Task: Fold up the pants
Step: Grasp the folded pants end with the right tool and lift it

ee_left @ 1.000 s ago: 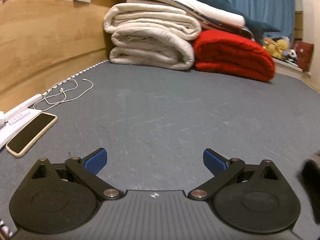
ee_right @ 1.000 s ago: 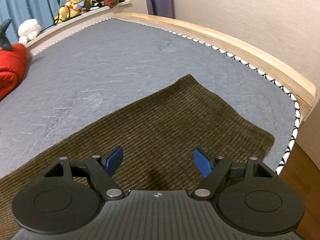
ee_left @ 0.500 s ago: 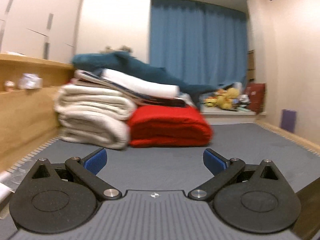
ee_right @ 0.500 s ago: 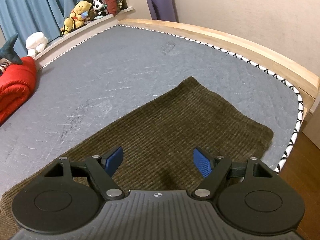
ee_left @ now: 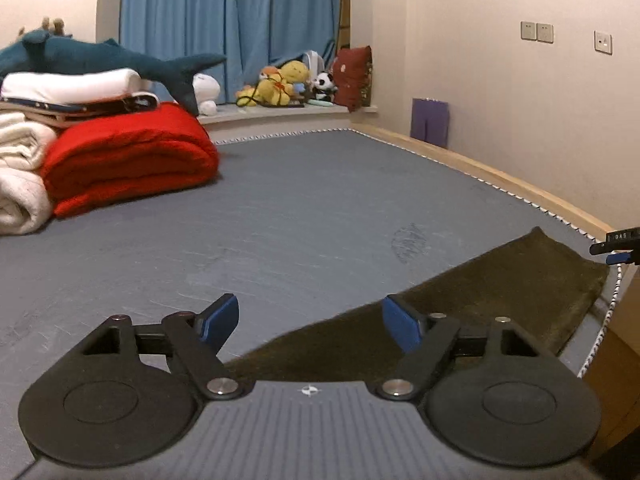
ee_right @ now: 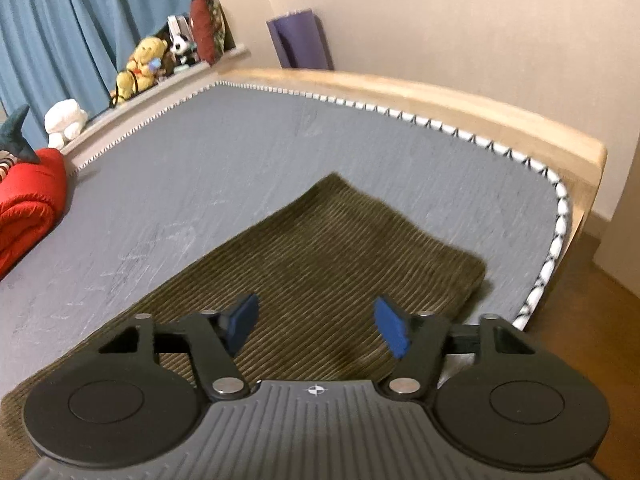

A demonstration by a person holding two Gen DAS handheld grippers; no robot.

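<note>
On my left wrist feed, the left gripper (ee_left: 310, 322) hovers above the grey mattress (ee_left: 280, 216) with its blue pads (ee_left: 219, 322) spread and closing, nothing between them. The olive corduroy pants (ee_left: 500, 292) lie flat on the mattress, running from beneath that gripper toward the right-hand corner of the bed (the far hem stops just short of the piped edge). At the right border of this feed I can see the tip of the right gripper (ee_left: 620, 248) over that hem end. On my right wrist feed, the right gripper (ee_right: 316, 326) points down over the pants (ee_right: 320, 248); its jaws stand apart and are closing, with cloth below them but none pinched between the pads (ee_right: 390, 332). The wooden bed frame (ee_right: 440, 92) borders the mattress (ee_right: 200, 168) beyond. Well apart from the pants, a folded red blanket (ee_left: 128, 160) lies beside rolled white bedding (ee_left: 20, 176), with a plush shark (ee_left: 100, 60) on top. Stuffed toys (ee_left: 280, 86) line the sill before the blue curtain (ee_left: 224, 20).
</note>
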